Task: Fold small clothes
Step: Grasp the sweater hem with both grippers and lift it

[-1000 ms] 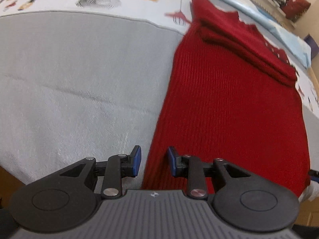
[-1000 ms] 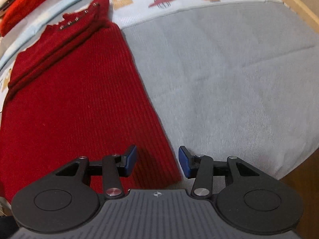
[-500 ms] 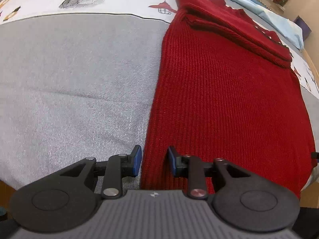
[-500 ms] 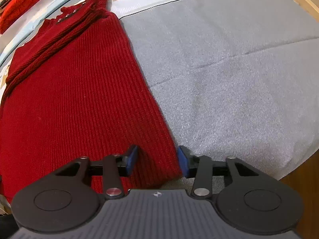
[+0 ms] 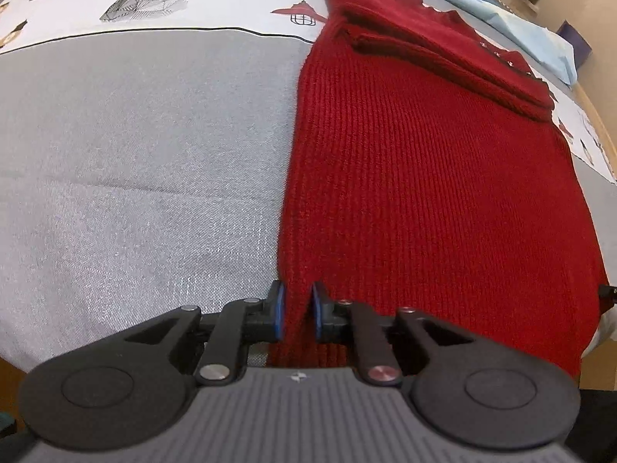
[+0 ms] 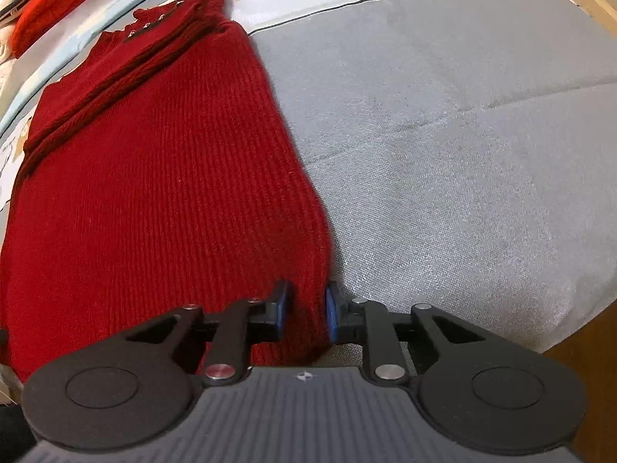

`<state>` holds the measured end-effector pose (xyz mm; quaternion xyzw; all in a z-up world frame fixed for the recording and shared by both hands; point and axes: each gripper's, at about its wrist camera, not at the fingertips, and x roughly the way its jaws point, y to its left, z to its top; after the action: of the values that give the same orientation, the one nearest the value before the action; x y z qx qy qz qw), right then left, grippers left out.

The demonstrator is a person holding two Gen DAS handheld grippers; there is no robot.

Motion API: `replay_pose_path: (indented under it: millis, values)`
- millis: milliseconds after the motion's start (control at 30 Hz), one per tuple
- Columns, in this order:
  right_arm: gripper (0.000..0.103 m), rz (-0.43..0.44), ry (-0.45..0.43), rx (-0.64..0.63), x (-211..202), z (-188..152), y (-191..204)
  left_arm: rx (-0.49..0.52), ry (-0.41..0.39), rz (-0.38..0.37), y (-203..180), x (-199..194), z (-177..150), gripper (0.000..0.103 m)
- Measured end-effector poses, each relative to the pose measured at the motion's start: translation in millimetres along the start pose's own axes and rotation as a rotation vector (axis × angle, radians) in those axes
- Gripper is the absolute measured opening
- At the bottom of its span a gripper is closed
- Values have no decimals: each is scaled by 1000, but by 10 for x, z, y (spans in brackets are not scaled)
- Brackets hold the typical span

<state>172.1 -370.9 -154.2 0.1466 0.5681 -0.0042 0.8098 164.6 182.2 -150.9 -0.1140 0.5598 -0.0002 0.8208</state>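
Observation:
A red ribbed knit sweater (image 5: 424,173) lies flat on a grey cloth (image 5: 135,154), its sleeves folded across the top by the buttoned collar. My left gripper (image 5: 297,310) is at the sweater's near left corner, jaws closing, and the hem edge is pinched between the blue pads (image 5: 279,308). In the right wrist view the same sweater (image 6: 154,193) fills the left half. There my right gripper (image 6: 306,308) is at the near right corner, jaws closing too, with the knit edge bunched between its pads (image 6: 331,310).
Beyond the grey cloth (image 6: 462,154) lies a printed sheet (image 5: 154,0) with a deer and lamp pictures. Another red garment (image 6: 58,4) lies at the far edge. A wooden edge (image 6: 578,332) shows near the front right corner.
Both grippers have sunk onto the sweater's near corners and their jaws have narrowed from wide apart to pinching the hem. The sweater itself has stayed flat.

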Motion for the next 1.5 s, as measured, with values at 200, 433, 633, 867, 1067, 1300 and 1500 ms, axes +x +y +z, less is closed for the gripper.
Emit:
replay_pose_path:
  millis: [200,433,633,867,1067,1300,1500]
  values:
    - [11,45,-73,55,-125,77,-76,-16,-40,-18,18,-145,19,12]
    - [21,30,3,43,3,-8,-81,-17,15,-41,42,-31,-71,16]
    - [12,22,-29,14,-80,-8,1,-11,-10,-25,27,-130,-66,10]
    - [10,161,-203,41,-684,130,57,15,-151,-100,-166,-797,137,8]
    - [9,380,-378,85,-1378,153,107,72,-279,-181,-352,-1475,225,5]
    - [9,505,-522,128,-2027,-43,-78,25,-407,-302,-289,-2273,66,5]
    - [8,537,-575,180,-2376,-185,-380,-112,-406,-363,66,-2419,247,5]
